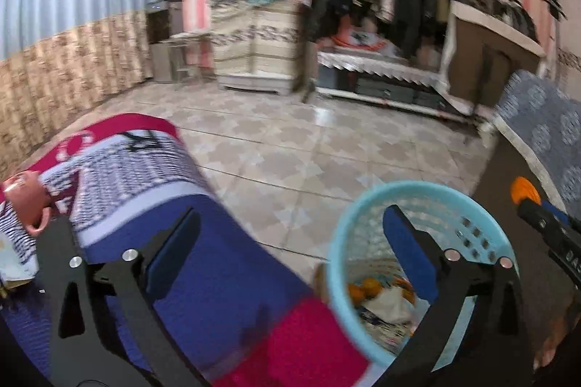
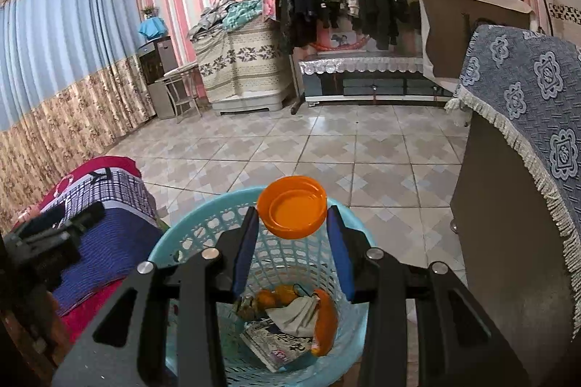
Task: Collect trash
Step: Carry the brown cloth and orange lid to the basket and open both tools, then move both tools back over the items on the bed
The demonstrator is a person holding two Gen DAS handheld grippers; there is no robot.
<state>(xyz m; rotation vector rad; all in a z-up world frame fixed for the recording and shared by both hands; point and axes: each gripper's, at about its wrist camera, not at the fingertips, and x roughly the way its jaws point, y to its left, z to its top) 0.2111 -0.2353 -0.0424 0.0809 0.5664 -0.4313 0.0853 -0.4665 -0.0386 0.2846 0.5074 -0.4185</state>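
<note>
- Orange, round and made of plastic, the shallow lid (image 2: 292, 206) is the piece of trash we are handling; our right gripper (image 2: 292, 223) is pinching it by its edges between the tips of two blue-padded fingers (image 2: 247, 249).
- We are holding the lid directly above the pale blue perforated plastic waste basket (image 2: 189, 238), which is standing on the patterned tile floor (image 2: 326, 147), just beside a bed draped in a pink, white and blue blanket (image 2: 109, 241).
- Inside the basket we are seeing orange peel (image 2: 324, 321), a crumpled pale tissue (image 2: 297, 314) and a printed paper wrapper (image 2: 270, 347) lying at the bottom.
- Our left gripper (image 1: 290, 256) is standing wide open with nothing between its fingers, straddling the blanket edge and the near rim of the basket.
- A pink ceramic mug (image 1: 27, 201) is resting on the blanket at the far left of the left wrist view; we are judging it not to be trash.
- To finish this step well, we are advising a slight move toward the basket's centre, since the lid is hanging closer to the far rim than to the middle.
- We are then advising that the right fingers spread fully, so the lid falls flat and does not catch on a pad.
- We are keeping the left gripper clear of the basket mouth, so the falling lid is not striking it.
</note>
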